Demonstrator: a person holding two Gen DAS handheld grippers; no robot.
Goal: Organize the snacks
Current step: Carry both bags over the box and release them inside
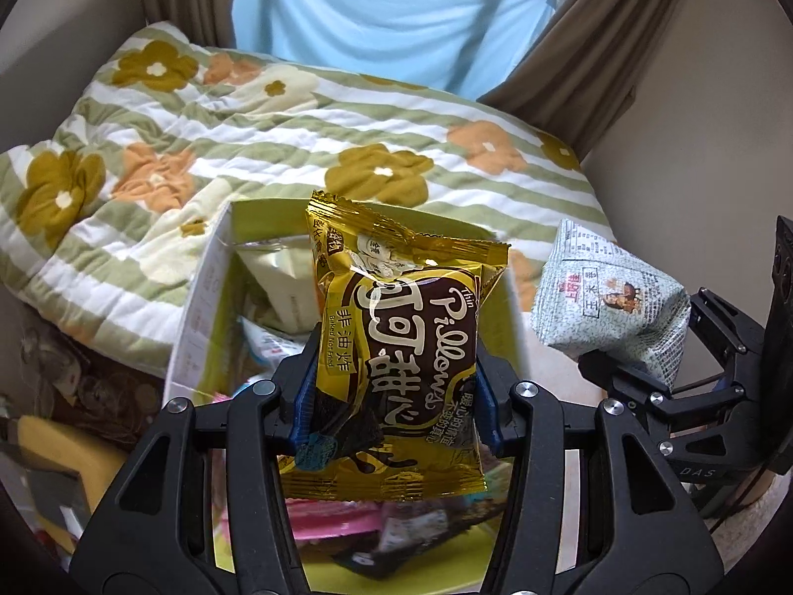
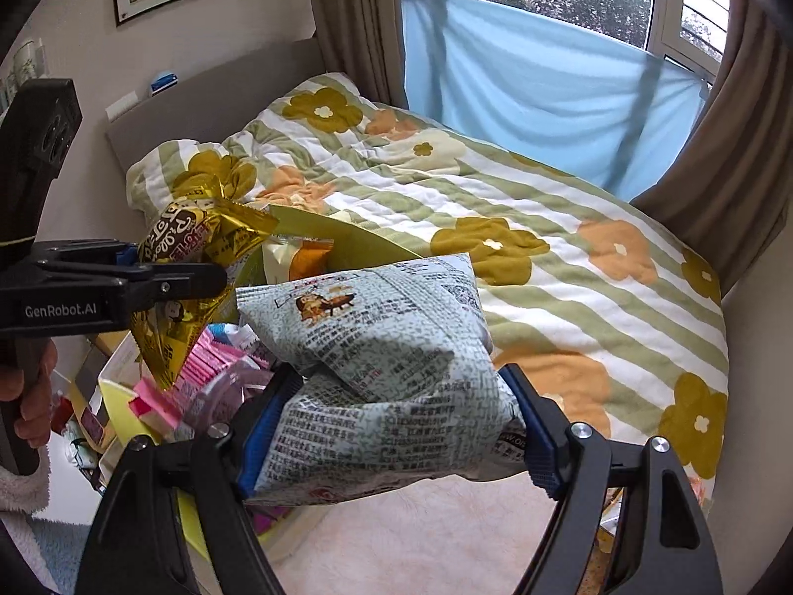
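My left gripper [image 1: 394, 396] is shut on a gold and brown snack bag [image 1: 401, 347], held up above a yellow-green box [image 1: 198, 317] with several snack packs inside. In the right wrist view that gold bag [image 2: 198, 243] hangs at the left in the left gripper [image 2: 173, 282], over the same box [image 2: 357, 243]. My right gripper [image 2: 391, 431] is shut on a pale newsprint-patterned snack bag [image 2: 386, 347], its blue pads pressing both sides. From the left wrist view this pale bag [image 1: 609, 297] shows at the right, beside the box, in the right gripper [image 1: 644, 372].
A bed with a green-striped flowered quilt [image 2: 545, 228] lies behind the box. Blue cloth [image 2: 520, 79] and brown curtains [image 2: 733, 148] hang at the window. Pink packs [image 2: 208, 362] fill the box's near end. Pale carpet [image 2: 421, 535] lies below. A hand [image 2: 29, 396] grips the left handle.
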